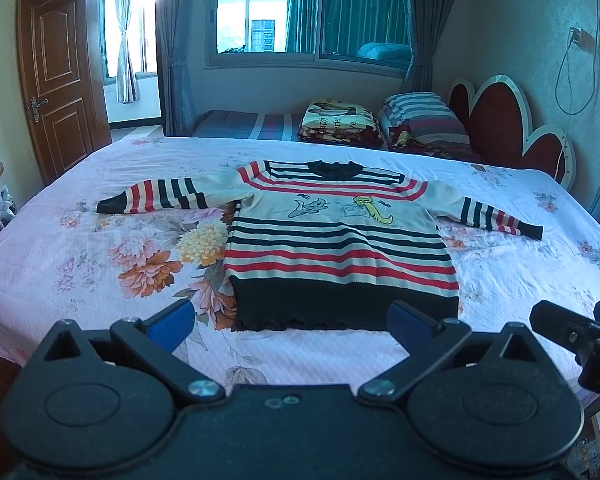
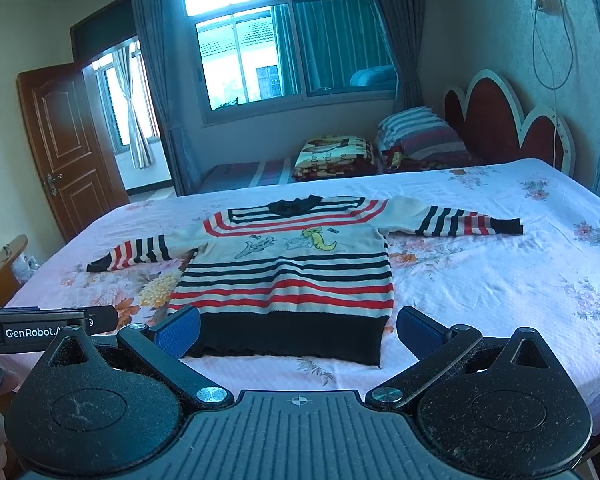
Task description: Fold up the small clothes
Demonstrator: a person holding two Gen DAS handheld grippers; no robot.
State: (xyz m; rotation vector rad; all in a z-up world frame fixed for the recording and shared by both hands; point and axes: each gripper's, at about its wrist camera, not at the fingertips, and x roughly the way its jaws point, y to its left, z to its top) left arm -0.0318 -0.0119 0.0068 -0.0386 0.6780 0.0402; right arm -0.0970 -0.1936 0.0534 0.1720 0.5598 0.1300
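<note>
Striped sweater (image 1: 336, 240) lies flat on the floral bedsheet (image 1: 100, 248), sleeves spread. Left gripper (image 1: 290, 326) and right gripper (image 2: 298, 330) hover spread wide, their fingers overlapping its black hem in view.

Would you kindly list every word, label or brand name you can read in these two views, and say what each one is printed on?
"GenRobot.A", cut off behind the right gripper: white print on the side of the left gripper.
Letters on the folded blanket near the pillows: part reads roughly "happy", the rest too blurred to read.
The striped sweater carries cartoon drawings only, no legible words.
</note>
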